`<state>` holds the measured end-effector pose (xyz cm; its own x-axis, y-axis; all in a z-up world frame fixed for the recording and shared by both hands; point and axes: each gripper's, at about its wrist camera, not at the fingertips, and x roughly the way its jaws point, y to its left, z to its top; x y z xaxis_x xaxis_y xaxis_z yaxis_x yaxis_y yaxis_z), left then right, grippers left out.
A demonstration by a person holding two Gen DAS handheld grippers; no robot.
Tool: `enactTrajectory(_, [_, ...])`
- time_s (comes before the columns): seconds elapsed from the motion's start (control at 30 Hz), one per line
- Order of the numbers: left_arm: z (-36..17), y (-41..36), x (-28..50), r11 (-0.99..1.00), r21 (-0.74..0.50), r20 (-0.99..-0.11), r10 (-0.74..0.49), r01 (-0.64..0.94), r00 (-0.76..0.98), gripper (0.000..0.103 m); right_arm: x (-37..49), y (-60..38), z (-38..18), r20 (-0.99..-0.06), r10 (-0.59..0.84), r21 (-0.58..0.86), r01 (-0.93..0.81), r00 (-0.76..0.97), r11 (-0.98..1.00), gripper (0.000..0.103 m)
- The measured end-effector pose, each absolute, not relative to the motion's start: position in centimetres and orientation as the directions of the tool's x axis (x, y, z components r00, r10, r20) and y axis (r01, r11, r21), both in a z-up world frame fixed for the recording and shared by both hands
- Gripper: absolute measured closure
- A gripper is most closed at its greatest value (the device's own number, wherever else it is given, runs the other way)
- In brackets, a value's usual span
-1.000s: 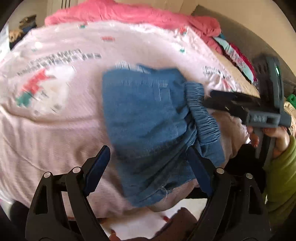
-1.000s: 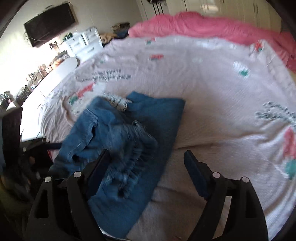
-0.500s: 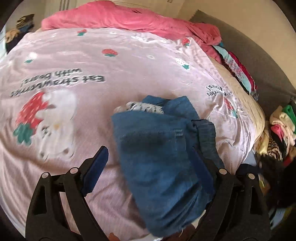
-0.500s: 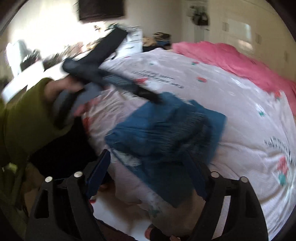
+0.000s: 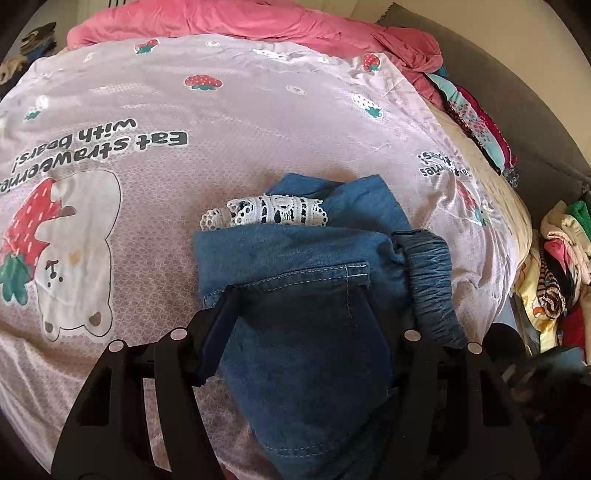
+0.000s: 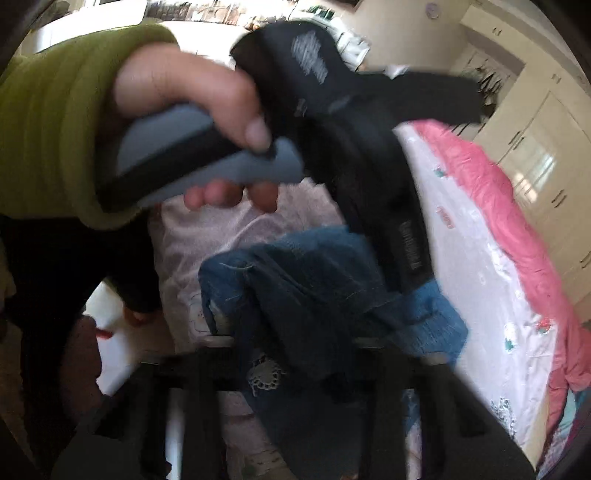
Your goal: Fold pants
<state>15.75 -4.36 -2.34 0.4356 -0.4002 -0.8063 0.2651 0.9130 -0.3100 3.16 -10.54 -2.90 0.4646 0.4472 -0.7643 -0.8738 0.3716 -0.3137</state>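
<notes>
The folded blue denim pants [image 5: 310,280] with a white lace hem [image 5: 266,214] and gathered waistband lie on the pink strawberry bedspread [image 5: 184,110] near its front edge. My left gripper [image 5: 295,295] is over them, its fingers narrowed around a thick fold of denim. In the blurred right wrist view the pants [image 6: 314,295] hang between the fingers of my right gripper [image 6: 295,347], and the left gripper with the hand holding it [image 6: 207,147] crosses above them.
A pink blanket [image 5: 258,22] is bunched along the far side of the bed. Piles of coloured clothes [image 5: 561,258] sit off the bed's right edge. White cabinets [image 6: 535,147] stand beyond the bed.
Both grippers have narrowed from wide open onto the denim. The right gripper has swung round to the bed's near edge under the left hand, and the pants bundle has shifted.
</notes>
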Motion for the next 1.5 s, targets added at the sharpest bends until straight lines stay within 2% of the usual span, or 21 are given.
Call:
enactTrajectory(0.2, [-2.5,-4.4,16.0,0.910,-0.315,-0.803,-0.406,0.268,0.435,0.045,1.8,-12.7,-3.1,-0.804,0.468,-0.212,-0.913,0.366,0.349,0.099])
enactTrajectory(0.27, [-2.5,-4.5,16.0,0.910,-0.318,-0.802,-0.407,0.266,0.437,0.045,1.7,-13.3,-4.0,-0.810,0.456,-0.203,-0.906,0.368,0.372,0.099])
enactTrajectory(0.4, [-2.4,-4.5,15.8,0.914,-0.310,-0.801,-0.399,0.261,0.447,0.044,2.5,-14.0,-4.6,-0.794,0.508,-0.090,-0.891,0.334,0.446,0.097])
enactTrajectory(0.57, [-2.0,-4.7,15.4,0.919,-0.294,-0.799,-0.388,0.263,0.460,0.044,1.5,-14.7,-4.1,-0.786,0.523,-0.071,-0.888,0.330,0.455,0.082])
enactTrajectory(0.7, [-1.6,-4.9,15.0,0.925,-0.272,-0.799,-0.371,0.264,0.474,0.043,0.8,-15.0,-2.9,-0.758,0.555,-0.044,-0.876,0.343,0.481,0.074])
enactTrajectory(0.77, [-1.4,-4.8,14.8,0.926,-0.268,-0.796,-0.368,0.265,0.480,0.042,0.6,-15.7,-1.8,-0.740,0.575,-0.019,-0.865,0.350,0.501,0.063])
enactTrajectory(0.97, [-0.5,-4.9,14.1,0.931,-0.248,-0.785,-0.355,0.267,0.507,0.041,0.5,-18.4,1.3,-0.673,0.623,0.054,-0.813,0.399,0.580,0.047])
enactTrajectory(1.13, [0.5,-4.7,13.1,0.937,-0.224,-0.769,-0.338,0.267,0.543,0.036,2.7,-21.4,2.7,-0.646,0.570,0.100,-0.685,0.507,0.722,0.042])
enactTrajectory(1.27, [1.0,-4.0,12.0,0.945,-0.209,-0.759,-0.319,0.252,0.567,0.033,5.3,-24.0,2.5,-0.672,0.485,0.144,-0.544,0.559,0.826,0.042])
enactTrajectory(1.5, [-0.6,-2.3,10.6,0.935,-0.280,-0.773,-0.353,0.217,0.527,0.032,9.2,-25.9,-0.5,-0.733,0.481,0.295,-0.413,0.481,0.862,0.042])
